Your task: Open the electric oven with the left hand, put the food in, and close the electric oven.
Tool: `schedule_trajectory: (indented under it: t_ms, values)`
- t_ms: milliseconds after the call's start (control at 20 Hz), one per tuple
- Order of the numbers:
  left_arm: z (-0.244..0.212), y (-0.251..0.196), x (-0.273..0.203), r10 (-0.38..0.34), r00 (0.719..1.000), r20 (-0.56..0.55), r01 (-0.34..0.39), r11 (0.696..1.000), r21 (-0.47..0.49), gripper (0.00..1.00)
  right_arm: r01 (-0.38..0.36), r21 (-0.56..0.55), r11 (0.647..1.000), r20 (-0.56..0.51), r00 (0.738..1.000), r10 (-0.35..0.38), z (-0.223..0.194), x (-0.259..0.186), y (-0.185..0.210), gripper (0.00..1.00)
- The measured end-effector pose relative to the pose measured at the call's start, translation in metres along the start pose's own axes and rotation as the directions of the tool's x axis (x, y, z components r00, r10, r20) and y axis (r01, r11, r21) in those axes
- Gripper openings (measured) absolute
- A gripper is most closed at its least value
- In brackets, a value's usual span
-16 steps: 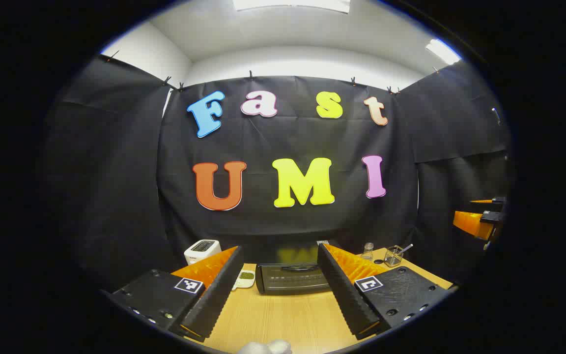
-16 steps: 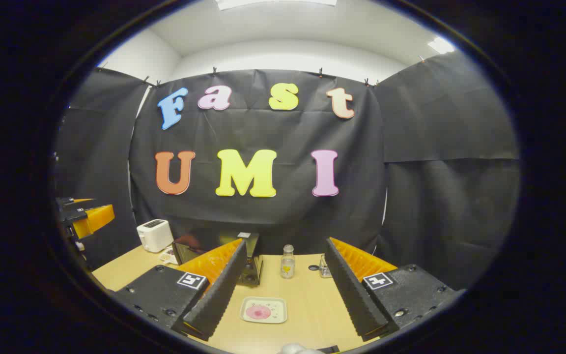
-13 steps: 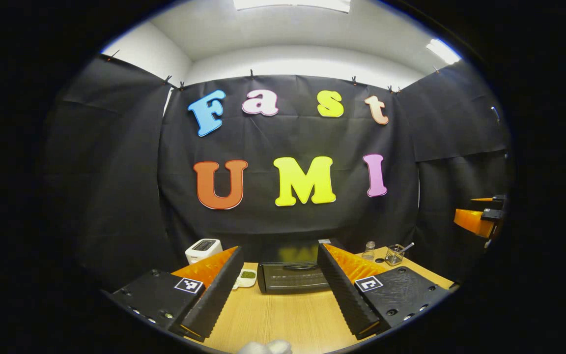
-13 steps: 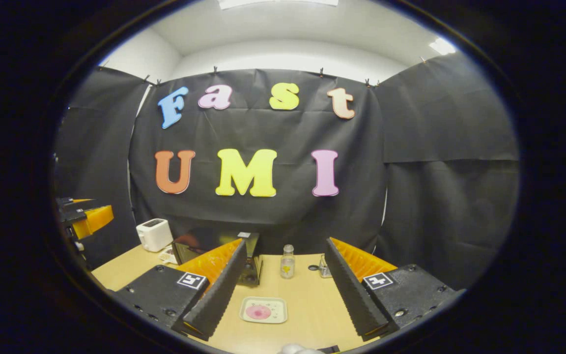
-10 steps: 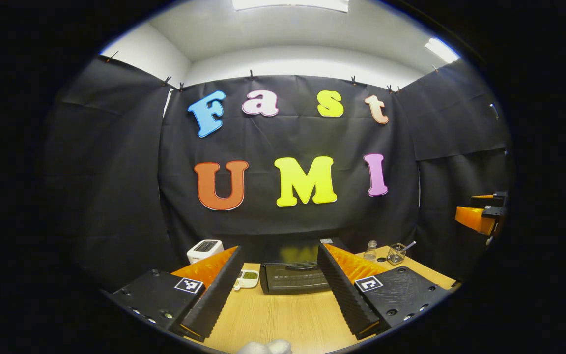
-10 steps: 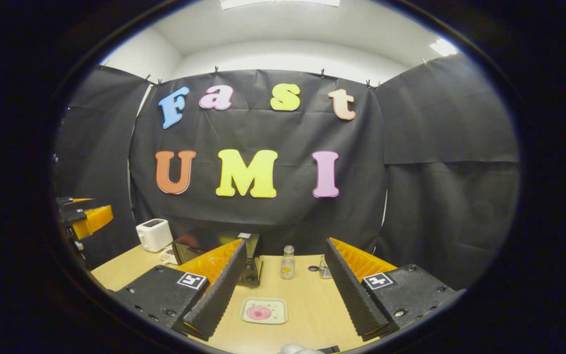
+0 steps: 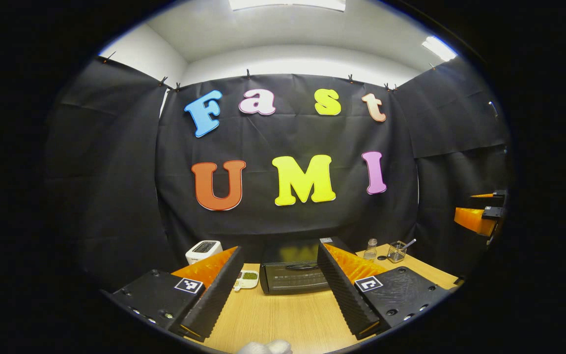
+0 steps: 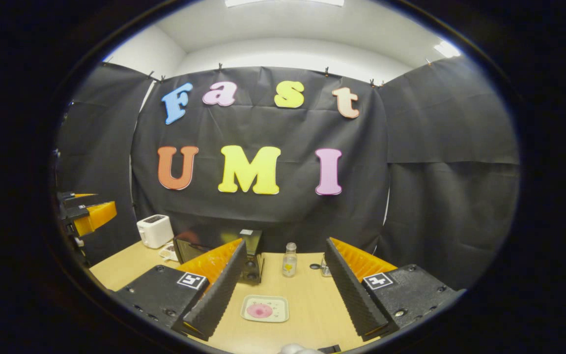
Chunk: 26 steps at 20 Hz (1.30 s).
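The black electric oven (image 7: pixel 293 276) stands at the back of the wooden table (image 7: pixel 283 319), door shut, handle near its top. My left gripper (image 7: pixel 279 248) hovers in front of it, open, nothing between its fingers. In the right gripper view the oven (image 8: pixel 188 247) sits at the left, partly behind my finger. A white tray with pink food (image 8: pixel 265 309) lies on the table below and between the fingers of my right gripper (image 8: pixel 285 243), which is open and above it. Each gripper also appears at the edge of the other's view: right gripper (image 7: pixel 479 216), left gripper (image 8: pixel 86 214).
A white toaster (image 7: pixel 203 250) and a small dish with something green (image 7: pixel 248 278) stand left of the oven. A small clear bottle (image 8: pixel 289 260) and a wire holder (image 7: pixel 397 251) stand to its right near the back wall.
Both grippers drifted only slightly. The oven and tray stay where they were, and both grippers remain open.
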State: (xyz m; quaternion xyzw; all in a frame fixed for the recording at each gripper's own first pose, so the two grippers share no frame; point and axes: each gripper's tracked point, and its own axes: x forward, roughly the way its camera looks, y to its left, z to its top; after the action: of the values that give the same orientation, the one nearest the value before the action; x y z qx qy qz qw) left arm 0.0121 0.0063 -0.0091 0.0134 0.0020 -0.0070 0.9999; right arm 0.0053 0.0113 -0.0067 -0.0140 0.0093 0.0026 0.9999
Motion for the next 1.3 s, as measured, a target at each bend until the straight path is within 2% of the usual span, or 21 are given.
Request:
schedule_trajectory:
  t_ms: [300,550,850,1100,1300]
  values:
    - [-0.011,-0.014,0.033,-0.001,1.0,-0.008,0.001,1.0,0.008,0.96,-0.017,0.014,1.0,-0.029,0.999,0.017,-0.009,0.014,-0.01,1.0]
    - [-0.036,-0.045,0.086,-0.043,0.999,-0.02,0.043,0.999,-0.02,0.96,-0.015,0.009,1.0,-0.037,0.999,0.016,-0.011,0.025,-0.026,1.0]
    - [-0.083,-0.074,0.168,-0.072,0.994,-0.077,0.066,0.995,-0.077,0.96,0.021,-0.025,0.999,-0.08,0.997,-0.023,-0.019,0.037,-0.056,0.99]
    - [-0.128,-0.088,0.228,-0.068,0.988,-0.141,0.058,0.996,-0.071,0.97,0.067,-0.036,0.997,-0.121,0.99,-0.071,-0.026,0.044,-0.08,1.0]
    - [-0.165,-0.093,0.258,-0.065,0.975,-0.214,0.054,0.997,-0.055,0.97,0.1,-0.036,0.994,-0.154,0.983,-0.105,-0.034,0.048,-0.094,1.0]
